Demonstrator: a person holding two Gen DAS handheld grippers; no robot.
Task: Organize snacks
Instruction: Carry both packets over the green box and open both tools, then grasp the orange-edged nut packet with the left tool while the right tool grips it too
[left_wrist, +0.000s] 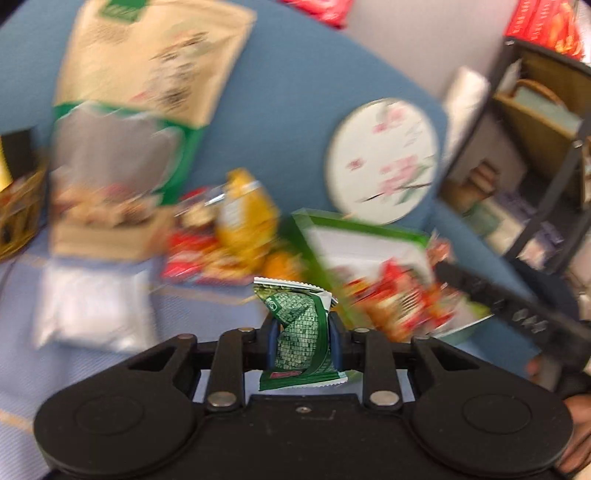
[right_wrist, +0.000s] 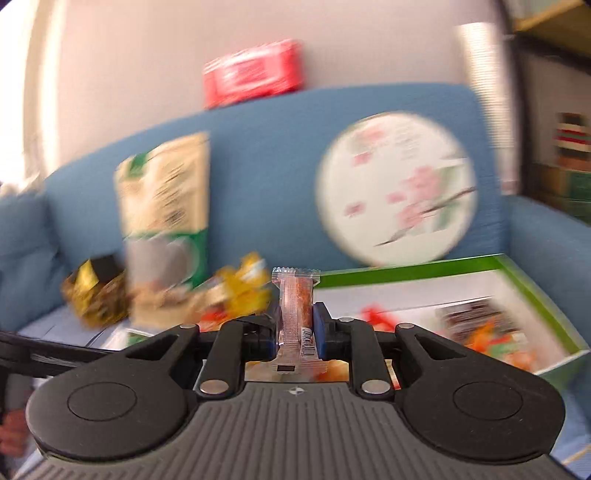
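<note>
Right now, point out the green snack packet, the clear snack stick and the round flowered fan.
green snack packet (left_wrist: 301, 328), left wrist view, on its crumpled middle between the pads.
clear snack stick (right_wrist: 295, 314), right wrist view, on its orange-filled middle.
round flowered fan (right_wrist: 397, 190), right wrist view, on its pale face.

green packet (left_wrist: 301, 328): glossy foil | sofa (right_wrist: 266, 147): matt blue cloth

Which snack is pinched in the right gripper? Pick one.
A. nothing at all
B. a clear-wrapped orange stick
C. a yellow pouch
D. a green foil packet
B: in the right wrist view the right gripper has its blue pads pressed on a clear-wrapped orange stick, held upright between them.
</note>
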